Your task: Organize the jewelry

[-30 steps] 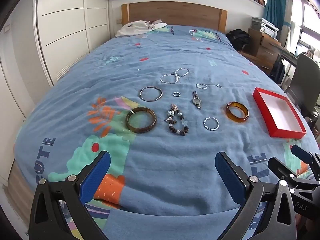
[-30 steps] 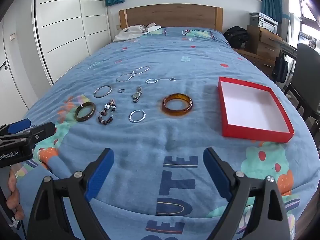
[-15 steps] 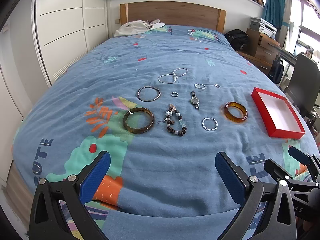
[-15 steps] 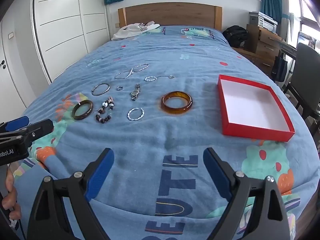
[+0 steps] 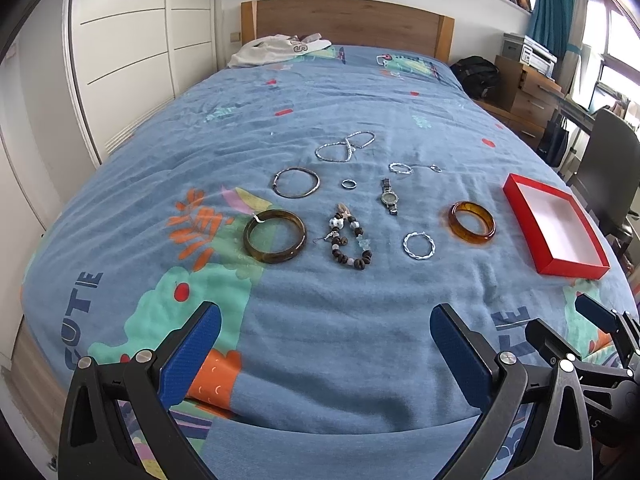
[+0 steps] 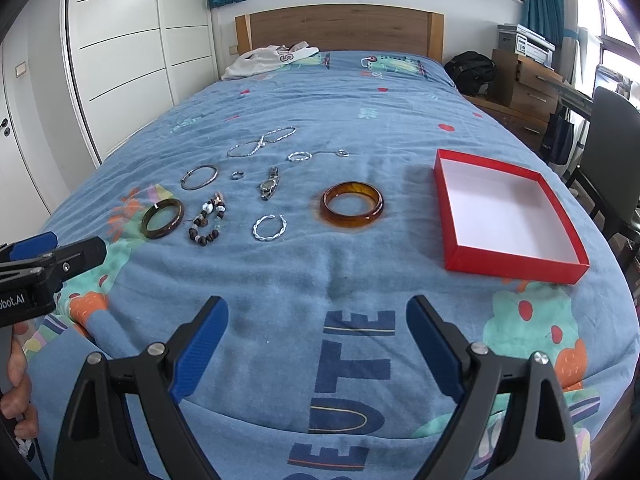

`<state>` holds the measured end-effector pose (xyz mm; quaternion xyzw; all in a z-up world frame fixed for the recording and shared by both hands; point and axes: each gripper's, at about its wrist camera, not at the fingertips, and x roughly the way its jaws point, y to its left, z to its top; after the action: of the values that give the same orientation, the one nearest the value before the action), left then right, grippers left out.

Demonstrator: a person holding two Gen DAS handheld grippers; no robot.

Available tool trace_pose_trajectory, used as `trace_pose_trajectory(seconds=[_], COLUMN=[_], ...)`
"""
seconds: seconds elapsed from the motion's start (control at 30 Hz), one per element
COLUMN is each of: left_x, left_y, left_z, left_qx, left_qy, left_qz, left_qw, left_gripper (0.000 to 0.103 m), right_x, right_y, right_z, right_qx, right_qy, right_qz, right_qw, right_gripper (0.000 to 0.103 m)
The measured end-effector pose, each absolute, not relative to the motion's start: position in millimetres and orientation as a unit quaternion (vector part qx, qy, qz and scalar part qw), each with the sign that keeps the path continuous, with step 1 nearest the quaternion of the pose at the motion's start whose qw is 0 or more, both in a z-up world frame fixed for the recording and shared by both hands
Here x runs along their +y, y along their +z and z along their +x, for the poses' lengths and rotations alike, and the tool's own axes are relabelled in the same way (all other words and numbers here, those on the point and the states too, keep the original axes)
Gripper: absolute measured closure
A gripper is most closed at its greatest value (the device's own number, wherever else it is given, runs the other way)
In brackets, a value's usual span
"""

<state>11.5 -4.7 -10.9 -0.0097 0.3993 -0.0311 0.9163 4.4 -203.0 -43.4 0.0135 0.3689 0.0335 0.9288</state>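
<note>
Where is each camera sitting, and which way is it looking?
Left wrist: on the left tongs, low over the bed's foot, facing the headboard; its open blue fingers and the right tongs' tip show.
Right wrist: on the right tongs, further right, facing likewise; its open fingers, the left tongs and a hand show.
Shared: amber bangle, red box.

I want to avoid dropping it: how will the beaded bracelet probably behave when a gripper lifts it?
The beaded bracelet is probably floppy: its loop lies uneven, unlike the rigid amber bangle. Pinched at one bead, it would likely dangle. Its small charms may snag the bedspread.
</note>
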Motion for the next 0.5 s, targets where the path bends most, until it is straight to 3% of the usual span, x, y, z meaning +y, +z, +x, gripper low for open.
trace_pose_trajectory(seconds=[0.5], left_x=[-3.2], left_y=[-22.3], left_z=[19.2], left_qx=[0.41], left_qy=[-0.031], left_qz=[-0.007], left_qw=[0.911], left_gripper=[0.001], right_x=[-203.0], right_y=[-52.1], right_z=[14.2], right_qx=[0.376], right_qy=[0.037], right_qz=[0.015], right_qw=[0.926], right_gripper=[0.012])
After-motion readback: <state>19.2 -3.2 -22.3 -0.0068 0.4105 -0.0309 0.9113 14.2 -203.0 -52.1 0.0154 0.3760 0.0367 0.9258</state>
